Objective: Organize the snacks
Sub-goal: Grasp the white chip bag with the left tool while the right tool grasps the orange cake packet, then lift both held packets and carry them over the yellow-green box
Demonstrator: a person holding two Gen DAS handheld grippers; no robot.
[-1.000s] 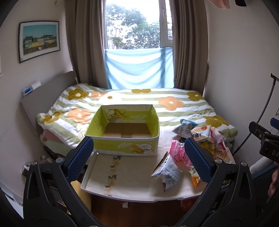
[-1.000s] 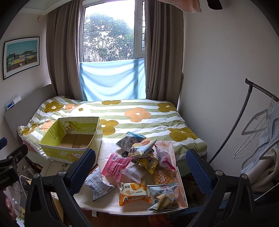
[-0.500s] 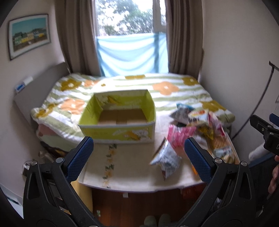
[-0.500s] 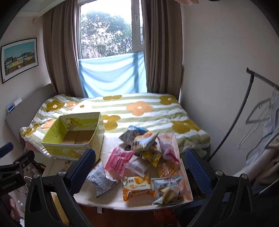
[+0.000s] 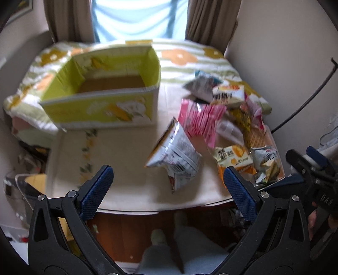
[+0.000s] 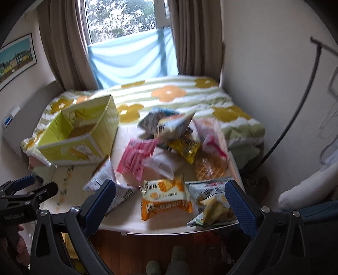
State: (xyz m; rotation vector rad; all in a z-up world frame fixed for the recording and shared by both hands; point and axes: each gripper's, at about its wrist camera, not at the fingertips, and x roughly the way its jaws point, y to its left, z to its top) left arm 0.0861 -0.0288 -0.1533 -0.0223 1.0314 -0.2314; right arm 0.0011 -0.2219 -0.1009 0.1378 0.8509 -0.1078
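Observation:
A pile of snack packets lies on the right half of a small cream table [image 5: 118,156] [image 6: 126,220]. A grey-white packet [image 5: 175,156] [image 6: 101,179] lies nearest the middle, with a pink packet [image 5: 200,120] [image 6: 135,160] behind it and an orange-white packet [image 5: 232,158] [image 6: 164,194] at the front. A yellow-green open box [image 5: 101,99] [image 6: 80,137] stands empty at the table's back left. My left gripper [image 5: 169,190] is open and empty over the front edge, just short of the grey-white packet. My right gripper [image 6: 169,203] is open and empty above the orange-white packet.
A bed with a flowered quilt [image 6: 169,95] lies behind the table, under a curtained window [image 6: 126,19]. A black clothes-rack pole [image 6: 295,110] stands at the right. Wooden floor and feet in socks [image 6: 166,262] show below the table's front edge.
Both grippers have tilted down and moved closer to the table, so the box and packets look larger. Both stay open and empty. No packet has moved.

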